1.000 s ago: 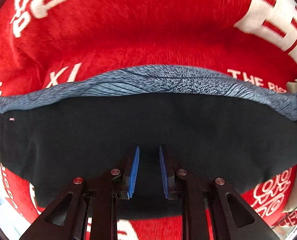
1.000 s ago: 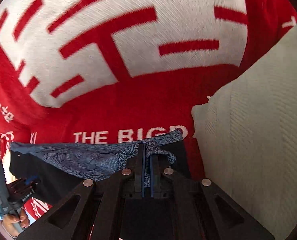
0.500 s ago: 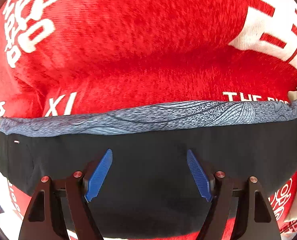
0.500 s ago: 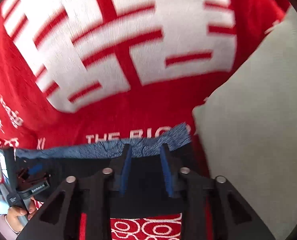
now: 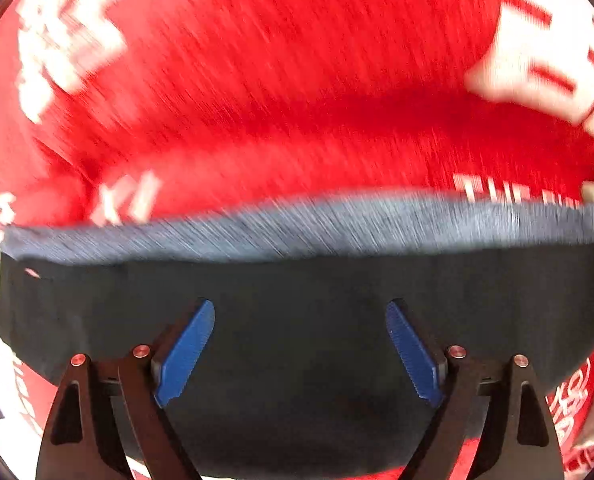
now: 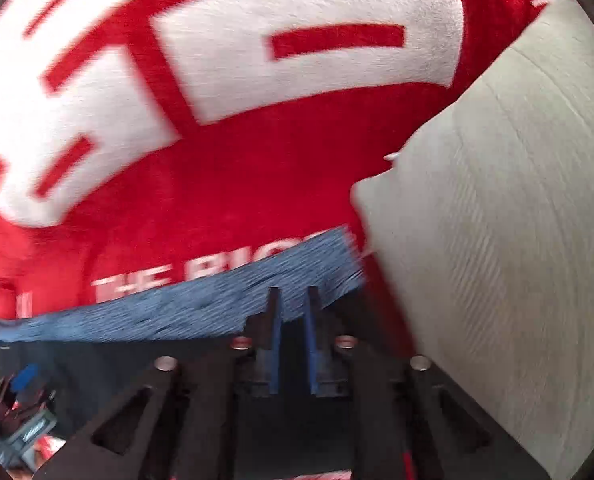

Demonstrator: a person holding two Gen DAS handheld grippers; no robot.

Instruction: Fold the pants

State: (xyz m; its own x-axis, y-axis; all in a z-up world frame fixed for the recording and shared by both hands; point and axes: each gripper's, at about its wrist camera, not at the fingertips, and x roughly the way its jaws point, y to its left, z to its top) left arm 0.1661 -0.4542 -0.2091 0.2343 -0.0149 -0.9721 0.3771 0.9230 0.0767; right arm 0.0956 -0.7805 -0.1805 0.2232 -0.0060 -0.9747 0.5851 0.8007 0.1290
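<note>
On red blanket [image 5: 297, 80]: pants [image 5: 297, 300] folded, black panel below blue band. Left gripper [image 5: 300, 354] spreading, empty; right gripper [image 6: 291, 336] narrowing, pinching nothing visibly. Probably further folding remains.

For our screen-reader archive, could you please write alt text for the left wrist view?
Motion-blurred view down onto folded black pants with a blue-grey patterned waistband, lying on a red blanket with white lettering. The left gripper is opening above the black cloth, its blue pads gripping nothing.
</note>
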